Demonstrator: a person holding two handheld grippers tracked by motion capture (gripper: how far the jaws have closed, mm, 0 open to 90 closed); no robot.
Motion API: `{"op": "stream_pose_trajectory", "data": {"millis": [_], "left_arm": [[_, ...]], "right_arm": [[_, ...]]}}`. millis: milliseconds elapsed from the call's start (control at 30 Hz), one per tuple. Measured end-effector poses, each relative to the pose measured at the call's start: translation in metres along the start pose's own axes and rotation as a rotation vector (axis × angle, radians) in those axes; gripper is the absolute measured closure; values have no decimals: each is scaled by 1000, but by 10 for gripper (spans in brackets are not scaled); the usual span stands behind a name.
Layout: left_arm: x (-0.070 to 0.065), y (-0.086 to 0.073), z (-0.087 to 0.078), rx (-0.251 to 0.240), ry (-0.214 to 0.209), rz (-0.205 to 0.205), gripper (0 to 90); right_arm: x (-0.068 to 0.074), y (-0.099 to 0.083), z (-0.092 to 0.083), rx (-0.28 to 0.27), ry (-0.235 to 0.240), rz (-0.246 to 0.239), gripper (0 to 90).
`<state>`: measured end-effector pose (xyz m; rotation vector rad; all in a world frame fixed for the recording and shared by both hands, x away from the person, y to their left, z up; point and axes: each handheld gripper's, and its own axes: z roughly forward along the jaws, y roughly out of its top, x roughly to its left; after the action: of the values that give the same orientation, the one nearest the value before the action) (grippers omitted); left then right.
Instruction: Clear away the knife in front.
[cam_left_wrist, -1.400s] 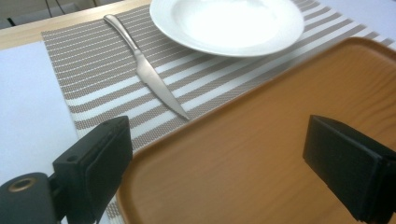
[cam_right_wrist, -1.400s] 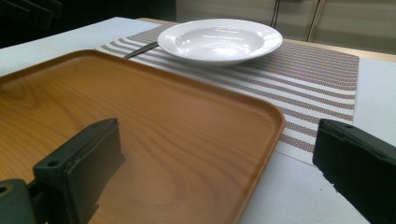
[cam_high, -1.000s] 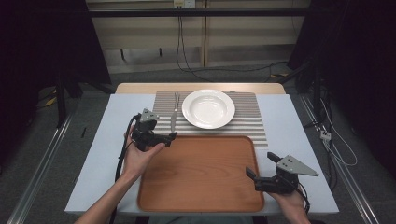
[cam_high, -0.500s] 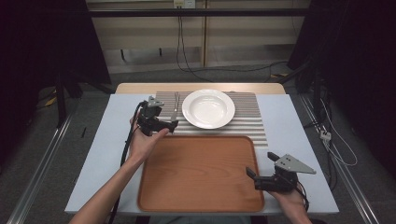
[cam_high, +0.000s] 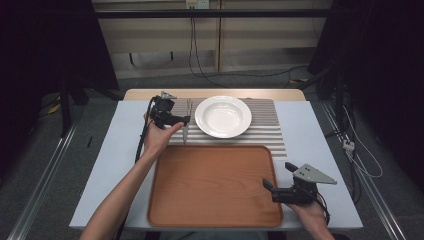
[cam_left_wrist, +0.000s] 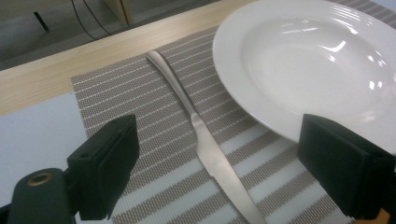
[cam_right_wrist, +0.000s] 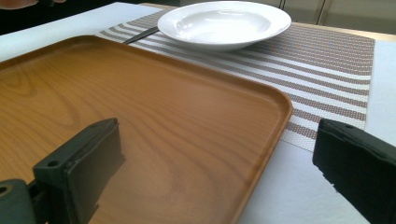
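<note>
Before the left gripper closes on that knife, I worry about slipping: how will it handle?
The knife looks polished metal, so probably stiff but slippery. It lies flat on the placemat, so the jaws may struggle to get under it. Its handle is close beside the plate; a nudge might clink it.

Site: lab recording bay | Evidence: worktop (cam_high: 320, 150) staged with a placemat (cam_high: 265, 131), dark curtains (cam_high: 385, 60) at both sides, cables (cam_high: 192, 50) on bare floor, floor rails (cam_high: 45, 175)

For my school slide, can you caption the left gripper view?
Open left gripper hovering over a knife on a striped mat, beside a white plate.
</note>
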<state>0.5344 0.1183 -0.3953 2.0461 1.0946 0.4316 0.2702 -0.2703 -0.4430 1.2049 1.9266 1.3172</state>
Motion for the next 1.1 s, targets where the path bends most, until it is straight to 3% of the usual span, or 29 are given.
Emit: {"op": "stream_pose_trajectory", "data": {"millis": [100,167,267,333,533,667,833,967,1100], "left_arm": [[9,5,10,10,26,-4,164],[16,8,18,32,29,-31,171],[23,11,28,65,43,-26,203],[23,11,31,56,53,-28,230],[26,15,49,112,90,-46,343],[25,22,57,139,88,-40,401],[26,25,67,152,71,-83,464],[24,23,78,173,81,-83,567],[22,20,87,189,75,-116,591]], "right_arm": [[1,0,0,1,1,-2,14],[0,0,0,3,1,-8,14],[0,0,1,4,-1,-6,14],[0,0,1,4,-1,-5,14],[0,0,2,8,-5,-6,14],[1,0,2,11,0,-11,14],[1,0,1,9,-1,-12,14],[0,0,0,9,2,-9,17],[0,-1,-1,7,1,-3,17]]}}
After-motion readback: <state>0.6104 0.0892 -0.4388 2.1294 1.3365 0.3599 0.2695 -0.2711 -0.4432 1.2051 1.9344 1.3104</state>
